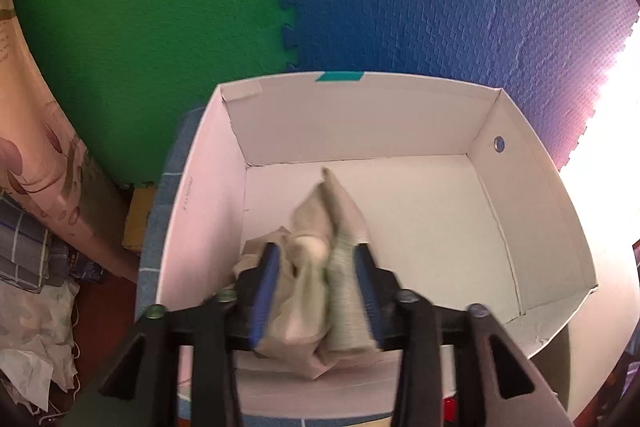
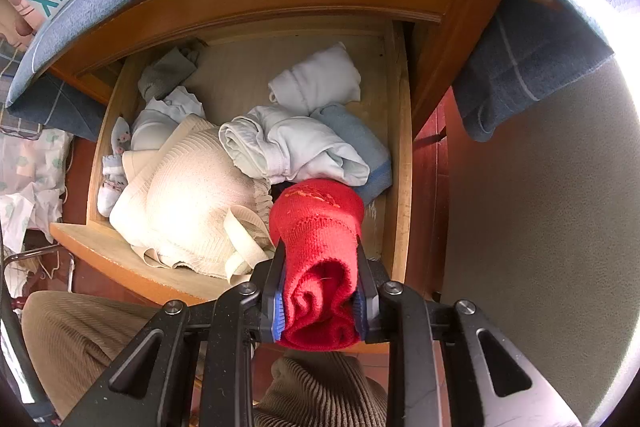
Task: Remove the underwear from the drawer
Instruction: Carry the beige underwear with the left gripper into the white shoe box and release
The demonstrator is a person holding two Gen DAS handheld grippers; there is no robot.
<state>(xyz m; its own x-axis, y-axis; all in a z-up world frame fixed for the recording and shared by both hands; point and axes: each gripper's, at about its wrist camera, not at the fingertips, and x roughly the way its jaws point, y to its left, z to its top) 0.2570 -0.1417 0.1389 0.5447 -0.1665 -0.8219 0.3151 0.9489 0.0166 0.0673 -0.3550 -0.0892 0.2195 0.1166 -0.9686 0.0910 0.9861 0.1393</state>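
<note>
Left tool (image 1: 316,291) apart around crumpled beige cloth garment (image 1: 316,267), lower centre, inside white cardboard box (image 1: 360,115); right tool (image 2: 320,291) clamped on rolled red knit garment (image 2: 320,247), lower centre, above open wooden drawer (image 2: 396,147); pale folded underwear (image 2: 296,143) remains inside; task roughly partway.

White cardboard box (image 1: 532,227) holding beige cloth (image 1: 320,267); green foam mat (image 1: 140,47) (eleven o'clock); red knit garment (image 2: 320,247) in honey-brown wooden drawer (image 2: 400,147).
</note>
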